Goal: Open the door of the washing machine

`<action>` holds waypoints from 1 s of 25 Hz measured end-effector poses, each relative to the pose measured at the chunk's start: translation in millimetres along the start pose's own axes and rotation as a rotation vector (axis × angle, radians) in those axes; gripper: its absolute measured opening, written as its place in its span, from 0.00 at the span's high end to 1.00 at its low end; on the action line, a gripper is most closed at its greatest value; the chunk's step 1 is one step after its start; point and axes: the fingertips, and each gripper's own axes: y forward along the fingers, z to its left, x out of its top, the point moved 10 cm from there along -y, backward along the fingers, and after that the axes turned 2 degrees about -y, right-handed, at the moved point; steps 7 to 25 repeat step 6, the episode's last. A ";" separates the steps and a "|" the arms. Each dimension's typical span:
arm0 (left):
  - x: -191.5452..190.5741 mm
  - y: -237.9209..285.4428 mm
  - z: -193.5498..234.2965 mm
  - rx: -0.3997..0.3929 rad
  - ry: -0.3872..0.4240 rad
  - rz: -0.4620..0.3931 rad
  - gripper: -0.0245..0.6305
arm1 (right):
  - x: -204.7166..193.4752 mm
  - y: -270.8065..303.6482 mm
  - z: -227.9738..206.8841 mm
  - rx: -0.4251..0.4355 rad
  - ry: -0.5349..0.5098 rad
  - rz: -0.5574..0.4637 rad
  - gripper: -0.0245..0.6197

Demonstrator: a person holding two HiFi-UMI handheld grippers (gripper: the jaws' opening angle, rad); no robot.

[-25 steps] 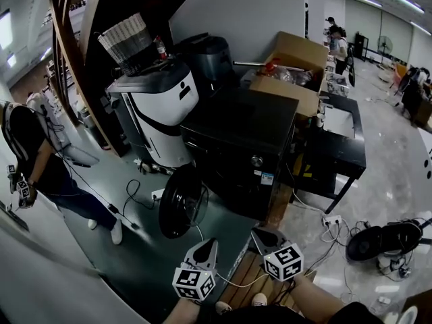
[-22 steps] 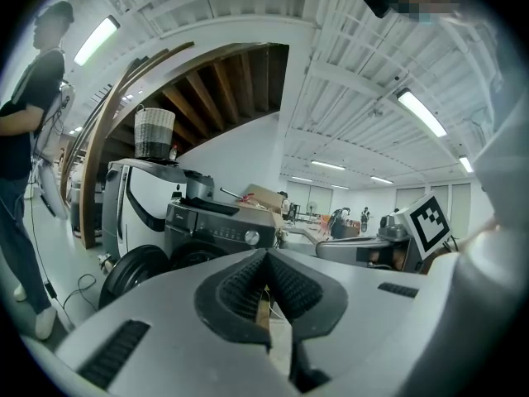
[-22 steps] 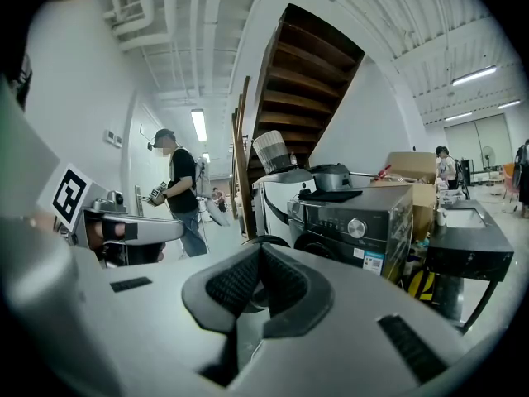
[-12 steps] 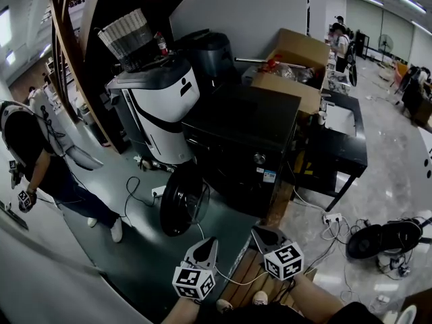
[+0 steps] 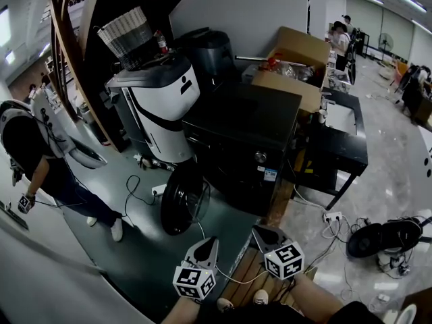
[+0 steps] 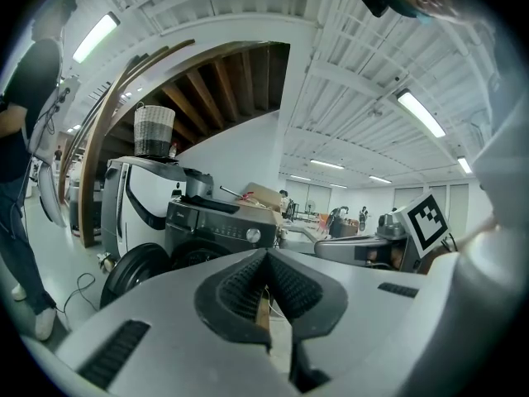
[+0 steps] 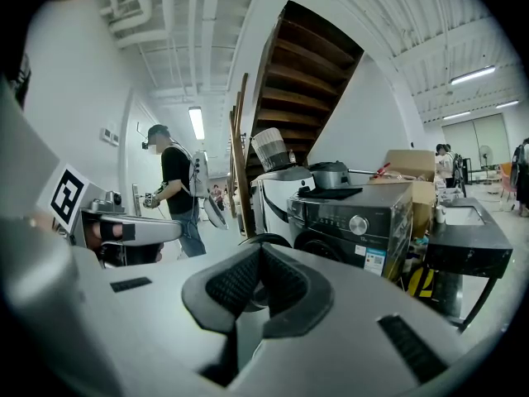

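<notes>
Left tool and right tool clenched empty (open floor before the swung-out door of the washing machine).

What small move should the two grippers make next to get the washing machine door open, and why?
Probably none toward the machine: the round door already seems swung out from the front of the washing machine. The left gripper and the right gripper are shut, empty and well short of it, so I would simply hold them back there.
</notes>
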 end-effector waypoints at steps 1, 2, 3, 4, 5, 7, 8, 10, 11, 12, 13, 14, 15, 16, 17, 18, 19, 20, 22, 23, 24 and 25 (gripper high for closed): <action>0.1 -0.1 -0.2 0.000 0.000 0.000 0.94 | 0.4 0.0 0.0 0.001 -0.001 0.000 0.94; 0.3 -0.3 -0.4 0.001 0.000 0.000 0.94 | 0.7 -0.2 0.1 0.001 -0.002 -0.001 0.94; 0.4 -0.8 -0.6 0.001 0.000 0.000 0.94 | 0.9 -0.5 0.3 0.001 -0.003 -0.001 0.94; 0.6 -1.4 -0.6 0.001 0.001 0.000 0.94 | 1.0 -0.7 0.7 0.001 -0.004 -0.001 0.94; 0.9 -2.2 -0.5 0.001 0.001 -0.001 0.94 | 1.1 -0.8 1.3 0.001 -0.005 0.000 0.94; 1.2 -3.0 -0.4 0.001 0.001 -0.001 0.94 | 1.1 -0.9 1.9 0.002 -0.006 0.000 0.94; 1.2 -3.0 -0.4 0.001 0.001 -0.001 0.94 | 1.1 -0.9 1.9 0.002 -0.006 0.000 0.94; 1.2 -3.0 -0.4 0.001 0.001 -0.001 0.94 | 1.1 -0.9 1.9 0.002 -0.006 0.000 0.94; 1.2 -3.0 -0.4 0.001 0.001 -0.001 0.94 | 1.1 -0.9 1.9 0.002 -0.006 0.000 0.94; 1.2 -3.0 -0.4 0.001 0.001 -0.001 0.94 | 1.1 -0.9 1.9 0.002 -0.006 0.000 0.94; 1.2 -3.0 -0.4 0.001 0.001 -0.001 0.94 | 1.1 -0.9 1.9 0.002 -0.006 0.000 0.94; 1.2 -3.0 -0.4 0.001 0.001 -0.001 0.94 | 1.1 -0.9 1.9 0.002 -0.006 0.000 0.94; 1.2 -3.0 -0.4 0.001 0.001 -0.001 0.94 | 1.1 -0.9 1.9 0.002 -0.006 0.000 0.94; 1.2 -3.0 -0.4 0.001 0.001 -0.001 0.94 | 1.1 -0.9 1.9 0.002 -0.006 0.000 0.94; 1.2 -3.0 -0.4 0.001 0.001 -0.001 0.94 | 1.1 -0.9 1.9 0.002 -0.006 0.000 0.94; 1.2 -3.0 -0.4 0.001 0.001 -0.001 0.94 | 1.1 -0.9 1.9 0.002 -0.006 0.000 0.94; 1.2 -3.0 -0.4 0.001 0.001 -0.001 0.94 | 1.1 -0.9 1.9 0.002 -0.006 0.000 0.94; 1.2 -3.0 -0.4 0.001 0.001 -0.001 0.94 | 1.1 -0.9 1.9 0.002 -0.006 0.000 0.94; 1.2 -3.0 -0.4 0.001 0.001 -0.001 0.94 | 1.1 -0.9 1.9 0.002 -0.006 0.000 0.94; 1.2 -3.0 -0.4 0.001 0.001 -0.001 0.94 | 1.1 -0.9 1.9 0.002 -0.006 0.000 0.94; 1.2 -3.0 -0.4 0.001 0.001 -0.001 0.94 | 1.1 -0.9 1.9 0.002 -0.006 0.000 0.94; 1.2 -3.0 -0.4 0.001 0.001 -0.001 0.94 | 1.1 -0.9 1.9 0.002 -0.006 0.000 0.94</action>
